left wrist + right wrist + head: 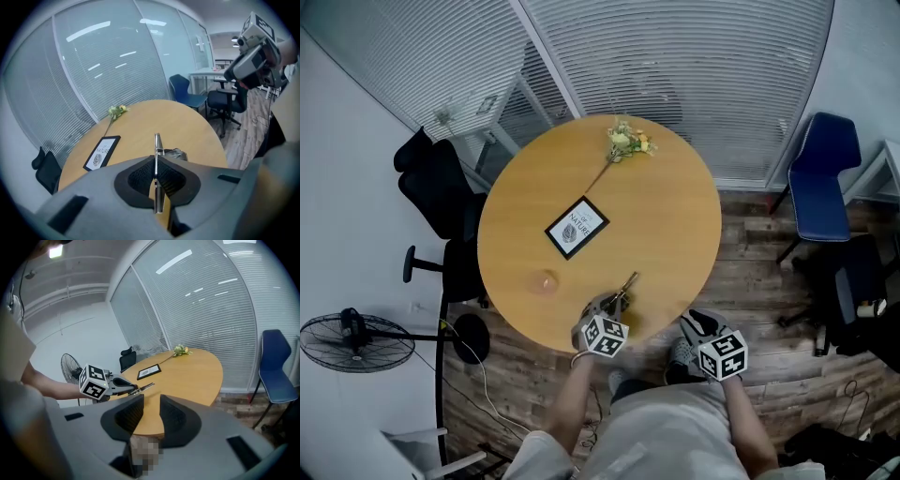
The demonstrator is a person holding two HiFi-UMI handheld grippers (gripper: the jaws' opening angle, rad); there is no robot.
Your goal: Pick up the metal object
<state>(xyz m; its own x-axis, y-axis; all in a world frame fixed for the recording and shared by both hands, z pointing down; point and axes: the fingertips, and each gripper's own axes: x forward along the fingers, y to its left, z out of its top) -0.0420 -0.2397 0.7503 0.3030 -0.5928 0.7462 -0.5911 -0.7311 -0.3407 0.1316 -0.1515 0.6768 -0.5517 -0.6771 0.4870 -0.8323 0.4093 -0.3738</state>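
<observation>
The metal object (157,152) is a thin flat silvery bar, pinched edge-on between the pads of my left gripper (156,174), which is shut on it. It sticks out ahead of the jaws, lifted off the round wooden table (666,216). The head view shows the metal object (627,283) poking out from my left gripper (612,305) over the table's near edge. From the right gripper view, the metal object (145,387) slants up out of the left gripper (125,386). My right gripper (151,415) stands open and empty, off the table's near right edge (701,328).
A black-framed card (577,227) lies mid-table, a small flower sprig (627,142) at its far side. A black office chair (441,187) and a floor fan (352,339) stand to the left, a blue chair (823,183) at the right. Glass walls with blinds close the back.
</observation>
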